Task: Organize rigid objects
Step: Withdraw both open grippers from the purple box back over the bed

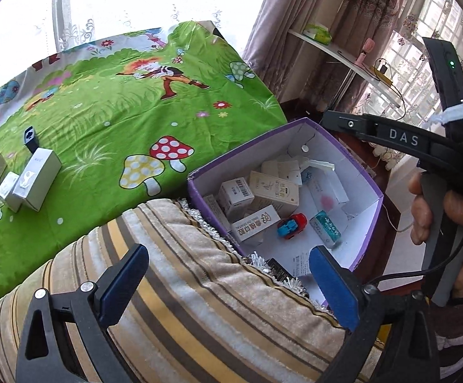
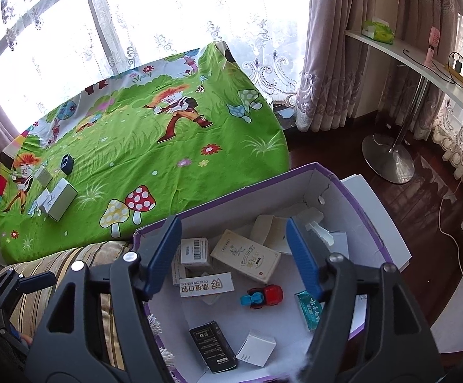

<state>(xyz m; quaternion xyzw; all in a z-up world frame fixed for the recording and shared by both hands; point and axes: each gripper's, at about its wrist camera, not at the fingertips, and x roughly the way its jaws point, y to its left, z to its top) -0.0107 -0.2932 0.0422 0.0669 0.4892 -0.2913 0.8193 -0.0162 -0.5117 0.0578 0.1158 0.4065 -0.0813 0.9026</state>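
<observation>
The left tongs (image 1: 228, 284) stand wide apart with nothing between their blue pads, hovering over a striped beige and brown plush cushion (image 1: 199, 303) at the near edge of a purple cardboard box with a white inside (image 1: 367, 223). The right tongs (image 2: 234, 255) are parted to a middling width above the same box (image 2: 387, 245), their pads clear of everything below.

Inside the box lie many small cartons in a loose heap: a cream carton with a drawn figure (image 2: 247, 257), a white carton with a barcode label (image 2: 194, 252), a long white carton with red lettering (image 2: 207, 284), a black carton (image 2: 213, 346), a small white cube carton (image 2: 257, 349) and a teal and white packet (image 2: 308, 309). A small red and blue toy car (image 2: 261, 296) sits on the box floor between the lettered carton and the teal packet.

On the green cartoon-printed bed sheet (image 1: 135, 111), well apart from the box, a cluster of silver-white cartons (image 1: 33, 182) stands beside a small dark box (image 1: 31, 138).

A hand (image 1: 448, 223) grips the handle of the right device, seen in the left wrist view.
</observation>
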